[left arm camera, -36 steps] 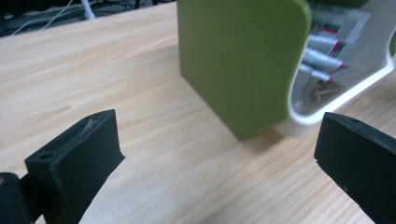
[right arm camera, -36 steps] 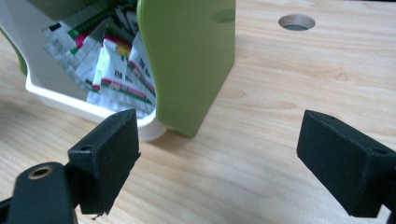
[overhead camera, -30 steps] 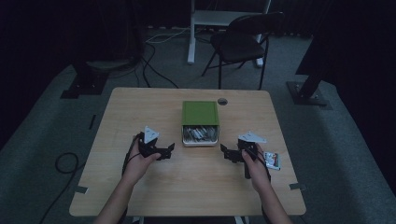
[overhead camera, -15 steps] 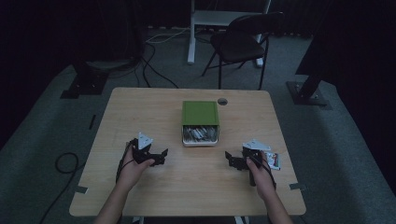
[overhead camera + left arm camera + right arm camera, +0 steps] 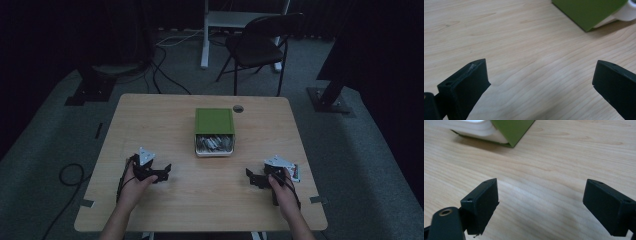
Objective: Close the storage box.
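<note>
You are working at a pale wood-grain table (image 5: 165,120). At its middle, toward the far edge, a white rectangular tray with a green flat lid (image 5: 214,121) is sitting, its near end showing small silvery items (image 5: 214,144) inside. Your left black two-jaw gripper (image 5: 166,173) is resting on the table to the tray's near left, well apart from it, jaws spread wide around nothing. Your right black two-jaw gripper (image 5: 250,176) is lying to the tray's near right, jaws likewise wide and gripping nothing.
</note>
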Motion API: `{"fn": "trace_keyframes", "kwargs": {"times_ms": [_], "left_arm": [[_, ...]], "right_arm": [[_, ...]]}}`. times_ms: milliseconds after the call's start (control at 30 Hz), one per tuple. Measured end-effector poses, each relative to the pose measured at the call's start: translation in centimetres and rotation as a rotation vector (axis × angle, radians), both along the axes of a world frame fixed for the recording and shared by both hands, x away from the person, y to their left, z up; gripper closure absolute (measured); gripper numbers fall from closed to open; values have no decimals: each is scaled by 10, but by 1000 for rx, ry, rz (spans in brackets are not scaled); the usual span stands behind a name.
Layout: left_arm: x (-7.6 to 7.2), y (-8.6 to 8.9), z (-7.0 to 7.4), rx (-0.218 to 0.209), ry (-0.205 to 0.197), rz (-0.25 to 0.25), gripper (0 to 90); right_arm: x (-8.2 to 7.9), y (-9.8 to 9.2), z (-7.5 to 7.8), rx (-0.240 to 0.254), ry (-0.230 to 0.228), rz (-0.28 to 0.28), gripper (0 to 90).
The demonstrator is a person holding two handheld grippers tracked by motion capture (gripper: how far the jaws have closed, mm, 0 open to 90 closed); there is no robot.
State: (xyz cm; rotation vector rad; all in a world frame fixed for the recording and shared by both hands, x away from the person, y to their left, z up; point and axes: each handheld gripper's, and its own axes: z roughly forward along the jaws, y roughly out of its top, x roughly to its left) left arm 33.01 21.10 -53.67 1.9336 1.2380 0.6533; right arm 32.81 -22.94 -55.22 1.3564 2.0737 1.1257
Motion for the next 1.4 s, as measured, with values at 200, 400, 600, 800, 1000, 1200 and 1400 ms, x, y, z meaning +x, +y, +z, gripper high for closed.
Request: {"fn": "trace_keyframes", "kwargs": {"times_ms": [200, 400, 600, 800, 1000, 1200, 1400], "left_arm": [[-6, 10, -3, 8, 14, 33, 11], [-10, 20, -6, 16, 39, 82, 11], [-11, 28, -12, 8, 72, 141, 11], [-14, 40, -12, -4, 91, 198, 11], [-16, 52, -12, 11, 107, 270, 11], [-20, 62, -15, 48, 131, 309, 11], [-25, 68, -18, 55, 147, 340, 12]], "right_arm": [[-7, -4, -4, -24, 6, 9, 129], [-15, -10, -7, -48, 14, 15, 129], [-19, -15, -8, -53, 23, 25, 129], [-21, -18, -9, -63, 44, 53, 129], [-22, -15, -11, -114, 71, 99, 129], [-22, -13, -11, -131, 73, 117, 125], [-22, -13, -11, -131, 74, 117, 125]]}}
